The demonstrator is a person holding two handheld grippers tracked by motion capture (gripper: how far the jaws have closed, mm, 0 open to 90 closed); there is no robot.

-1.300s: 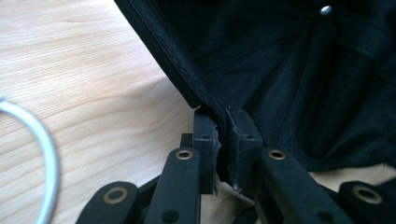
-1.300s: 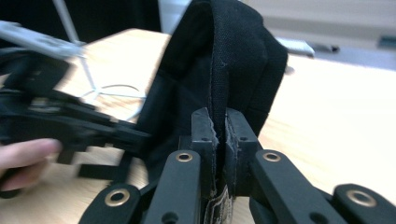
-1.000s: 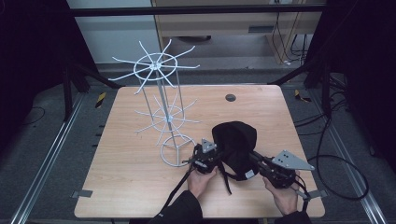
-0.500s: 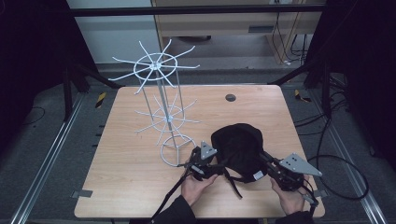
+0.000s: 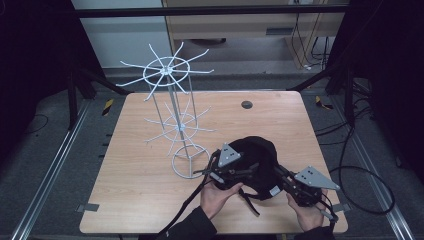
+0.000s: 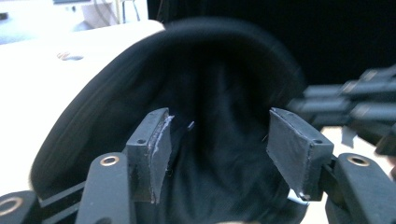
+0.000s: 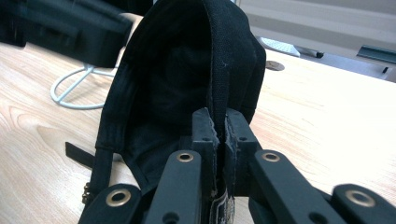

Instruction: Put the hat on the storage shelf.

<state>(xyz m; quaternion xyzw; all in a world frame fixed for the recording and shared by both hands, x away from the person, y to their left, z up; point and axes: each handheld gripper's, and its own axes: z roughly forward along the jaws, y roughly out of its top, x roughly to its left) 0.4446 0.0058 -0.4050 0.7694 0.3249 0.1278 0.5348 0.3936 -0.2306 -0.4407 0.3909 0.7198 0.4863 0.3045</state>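
Observation:
A black cap (image 5: 257, 160) is held up on edge just above the wooden table (image 5: 150, 190), near its front right. My right gripper (image 5: 278, 173) comes in from the right, shut on the cap's rim (image 7: 217, 100), and the band runs up between its pads (image 7: 220, 116). My left gripper (image 5: 247, 171) is at the cap's left side. Its jaws have just been opening and stand wide (image 6: 219, 121). The cap's dark inside (image 6: 219, 88) lies behind the gap, and neither pad presses on it. A black strap (image 7: 77, 154) hangs from the cap onto the table.
A white wire display rack (image 5: 175, 100) with two tiers of spokes stands left of centre; its ring base (image 5: 190, 161) is close to the left gripper. A small dark disc (image 5: 246, 104) lies near the table's far edge. Cables trail on the floor to the right.
The left gripper let go of the cap, opened wide and rose a little. The cap shifted slightly to the right; the right gripper kept its grip and barely moved.

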